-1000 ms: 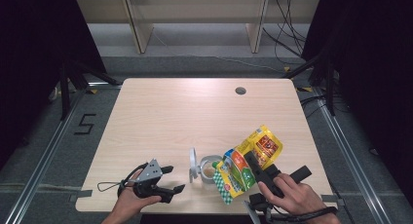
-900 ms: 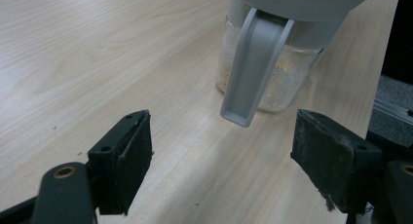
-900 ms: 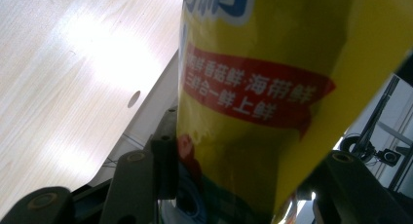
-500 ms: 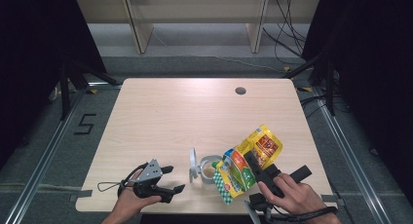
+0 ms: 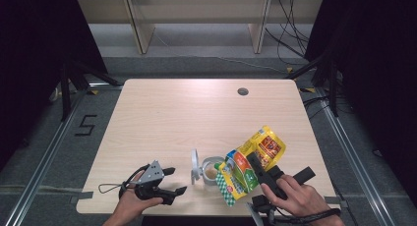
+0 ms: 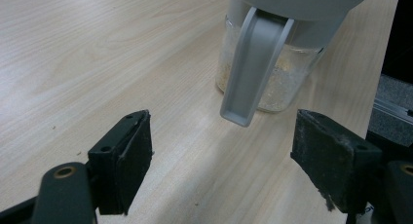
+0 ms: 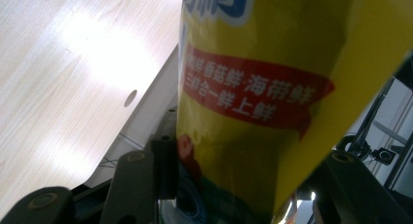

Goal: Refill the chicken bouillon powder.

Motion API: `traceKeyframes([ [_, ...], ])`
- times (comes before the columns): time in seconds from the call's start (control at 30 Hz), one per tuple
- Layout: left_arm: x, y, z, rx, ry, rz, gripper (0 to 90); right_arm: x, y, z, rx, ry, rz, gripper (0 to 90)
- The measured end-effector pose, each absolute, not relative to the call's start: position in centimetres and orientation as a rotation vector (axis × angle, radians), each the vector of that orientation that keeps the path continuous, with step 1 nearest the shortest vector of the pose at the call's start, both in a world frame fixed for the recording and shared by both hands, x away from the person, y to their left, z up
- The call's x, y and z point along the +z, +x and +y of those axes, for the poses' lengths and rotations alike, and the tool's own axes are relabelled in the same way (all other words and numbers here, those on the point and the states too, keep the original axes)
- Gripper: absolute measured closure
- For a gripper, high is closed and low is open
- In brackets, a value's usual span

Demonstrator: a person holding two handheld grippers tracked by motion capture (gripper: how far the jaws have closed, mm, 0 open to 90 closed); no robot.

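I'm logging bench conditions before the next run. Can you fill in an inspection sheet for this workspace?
Surface: light wood table with a round hole.
Job's things: yellow pouch tipped over an open glass jar, lid flipped up.
Clutter: nothing seen.
Grippers: right claw shut on the pouch; left claw open, beside the jar.
Cables: a loop trailing from the left claw.
Surroundings: floor marking 5, shelf legs, wires.

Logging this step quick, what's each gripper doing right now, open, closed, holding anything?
Left gripper: open, holding nothing, jaws aimed at the glass jar.
Right gripper: shut on the yellow pouch, tilted over the jar.
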State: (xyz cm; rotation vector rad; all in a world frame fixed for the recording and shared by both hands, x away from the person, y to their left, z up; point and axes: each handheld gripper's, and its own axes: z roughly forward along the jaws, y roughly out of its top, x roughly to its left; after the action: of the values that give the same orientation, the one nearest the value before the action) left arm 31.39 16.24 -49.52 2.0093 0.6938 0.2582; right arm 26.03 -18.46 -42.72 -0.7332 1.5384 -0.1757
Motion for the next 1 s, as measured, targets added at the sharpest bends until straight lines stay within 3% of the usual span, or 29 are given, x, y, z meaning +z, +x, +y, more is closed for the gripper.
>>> traceKeyframes([
  [1.0, -49.49, 31.45, 16.26, 0.257, 2.013, 0.671, 22.0, -42.44, 26.03, -18.68, -0.184, -0.729, 1.518, 54.4],
])
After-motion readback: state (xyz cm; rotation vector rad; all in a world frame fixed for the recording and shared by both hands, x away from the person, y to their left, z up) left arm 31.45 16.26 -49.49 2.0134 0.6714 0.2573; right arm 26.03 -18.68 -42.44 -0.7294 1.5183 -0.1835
